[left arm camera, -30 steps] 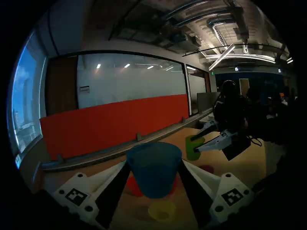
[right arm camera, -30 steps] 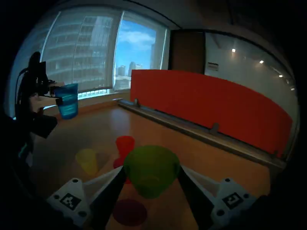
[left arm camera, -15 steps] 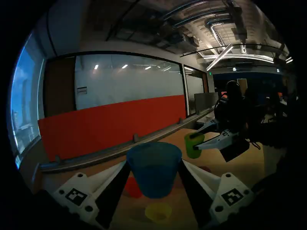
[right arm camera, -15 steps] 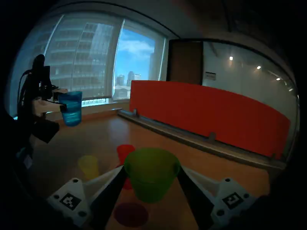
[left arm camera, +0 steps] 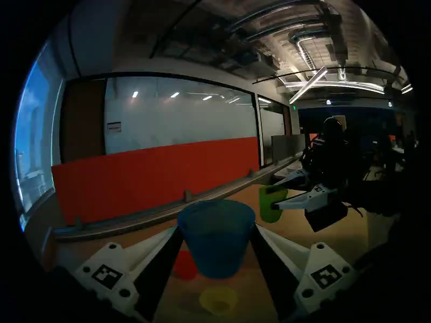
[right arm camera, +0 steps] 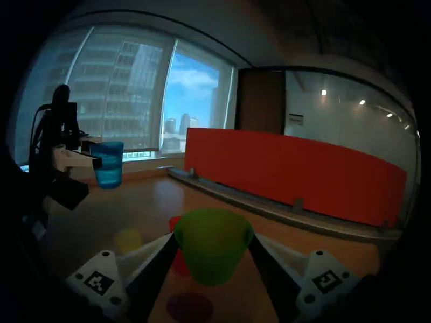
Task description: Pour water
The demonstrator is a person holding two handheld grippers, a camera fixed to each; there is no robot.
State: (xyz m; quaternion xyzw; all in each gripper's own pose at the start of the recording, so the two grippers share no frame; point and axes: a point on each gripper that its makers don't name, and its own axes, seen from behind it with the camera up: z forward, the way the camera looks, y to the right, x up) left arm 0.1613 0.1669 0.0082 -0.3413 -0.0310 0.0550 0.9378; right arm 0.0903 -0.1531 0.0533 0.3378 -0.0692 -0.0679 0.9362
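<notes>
Left gripper view — left gripper [left arm camera: 215,232] clamped on blue cup [left arm camera: 216,247]. Right gripper view — right gripper [right arm camera: 213,241] clamped on green cup [right arm camera: 213,255], upright.

I see a red partition [left arm camera: 161,172] across the middle of my left gripper view, a frosted glass wall [left arm camera: 178,116] above it and lit ceiling strips [left arm camera: 310,86] at upper right. My right gripper view has bright windows [right arm camera: 196,102] at upper left and a wooden table [right arm camera: 145,199] below them.
</notes>
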